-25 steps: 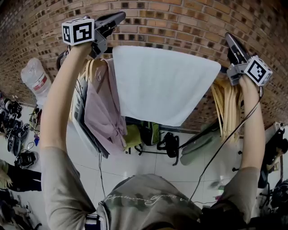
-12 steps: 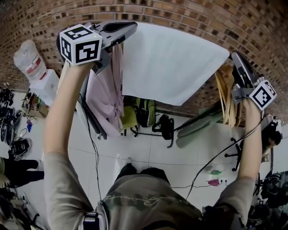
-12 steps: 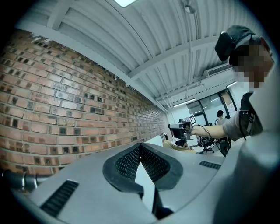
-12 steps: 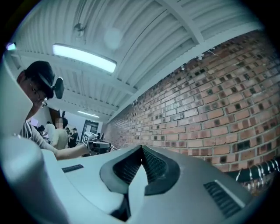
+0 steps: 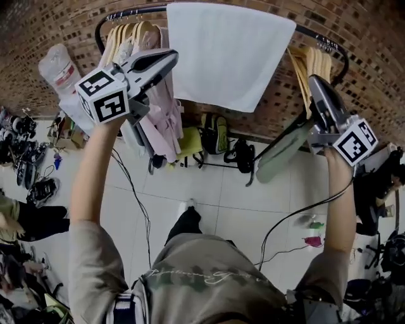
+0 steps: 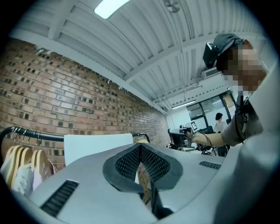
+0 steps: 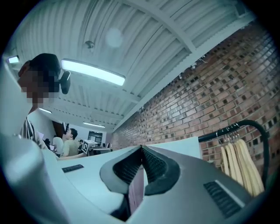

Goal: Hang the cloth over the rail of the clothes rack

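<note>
The plain white rectangular cloth (image 5: pixel 228 54) sits at my 12 o'clock, draped smooth over the black metal rail (image 5: pixel 136 11) of the clothes rack. Its lower edge hangs free and slants down toward the right. Pale wooden hangers (image 5: pixel 311 63) crowd the rail at 1 o'clock, and a pink garment (image 5: pixel 161 107) hangs at 11, with the red brick wall (image 5: pixel 50 25) behind. My left claw (image 5: pixel 172 58) is at 10 o'clock by the cloth's left edge, pressed together on nothing. My right claw (image 5: pixel 314 79), at 2 o'clock, is also pressed together and empty.
</note>
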Tool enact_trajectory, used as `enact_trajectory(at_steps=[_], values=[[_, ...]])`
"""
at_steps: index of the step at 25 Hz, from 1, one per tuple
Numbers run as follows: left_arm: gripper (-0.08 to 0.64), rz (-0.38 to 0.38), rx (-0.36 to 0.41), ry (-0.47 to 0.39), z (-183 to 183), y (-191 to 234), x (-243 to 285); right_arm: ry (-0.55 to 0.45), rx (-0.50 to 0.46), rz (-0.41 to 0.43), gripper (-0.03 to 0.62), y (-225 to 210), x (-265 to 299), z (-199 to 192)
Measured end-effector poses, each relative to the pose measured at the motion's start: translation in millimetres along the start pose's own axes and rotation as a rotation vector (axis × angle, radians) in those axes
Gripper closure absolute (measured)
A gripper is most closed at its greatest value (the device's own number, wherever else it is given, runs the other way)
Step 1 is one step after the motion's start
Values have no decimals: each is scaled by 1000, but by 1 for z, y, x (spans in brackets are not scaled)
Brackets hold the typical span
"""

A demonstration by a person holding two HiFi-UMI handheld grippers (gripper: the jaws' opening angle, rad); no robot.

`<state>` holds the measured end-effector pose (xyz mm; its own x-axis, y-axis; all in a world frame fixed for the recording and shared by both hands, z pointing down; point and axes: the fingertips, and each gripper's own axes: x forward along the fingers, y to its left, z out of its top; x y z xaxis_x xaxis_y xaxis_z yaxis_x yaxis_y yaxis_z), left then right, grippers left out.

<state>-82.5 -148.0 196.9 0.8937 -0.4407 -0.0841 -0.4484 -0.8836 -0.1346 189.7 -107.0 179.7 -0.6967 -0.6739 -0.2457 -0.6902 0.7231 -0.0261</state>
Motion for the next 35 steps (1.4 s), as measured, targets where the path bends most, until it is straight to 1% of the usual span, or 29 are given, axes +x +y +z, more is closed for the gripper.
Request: enact_trajectory(at_steps=[3, 7, 10, 13, 16, 18, 22, 23, 24, 26, 28, 30, 32, 35], values=[[555, 55, 1, -12, -9, -66, -29, 29, 7, 0, 583, 31, -51, -22], [555, 110, -31, 20, -30, -133, -59, 83, 19, -27, 583, 66, -103, -48], [554, 119, -21, 64, -51, -175, -75, 114, -14, -60, 583, 95, -122, -73], [554, 121, -12, 83, -66, -202, -95, 155, -32, -66, 583, 132, -126, -103], [555, 129, -54, 62, -75, -211, -119, 163, -25, -47, 583, 172, -120, -123], [555, 153, -79, 57, -88, -213, -135, 159, -35, -46, 583, 197, -122, -136], [555, 201, -54, 99, -111, -218, -166, 136, -63, -67, 583, 240, -128, -153], [555, 209, -59, 98, -115, -218, -173, 132, -73, -69, 583, 248, -126, -155], [555, 215, -78, 88, -117, -218, -179, 135, -86, -71, 583, 256, -124, -158], [554, 220, -143, 49, -120, -221, -192, 147, -113, -76, 583, 269, -122, -167], [555, 199, -214, 2, -119, -224, -199, 157, -132, -79, 583, 275, -120, -174], [554, 168, -256, -24, -120, -228, -201, 159, -123, -87, 583, 276, -118, -181], [555, 166, -246, -11, -123, -229, -203, 146, -97, -97, 583, 276, -116, -184], [555, 196, -200, 16, -126, -227, -206, 134, -89, -106, 583, 278, -115, -188]])
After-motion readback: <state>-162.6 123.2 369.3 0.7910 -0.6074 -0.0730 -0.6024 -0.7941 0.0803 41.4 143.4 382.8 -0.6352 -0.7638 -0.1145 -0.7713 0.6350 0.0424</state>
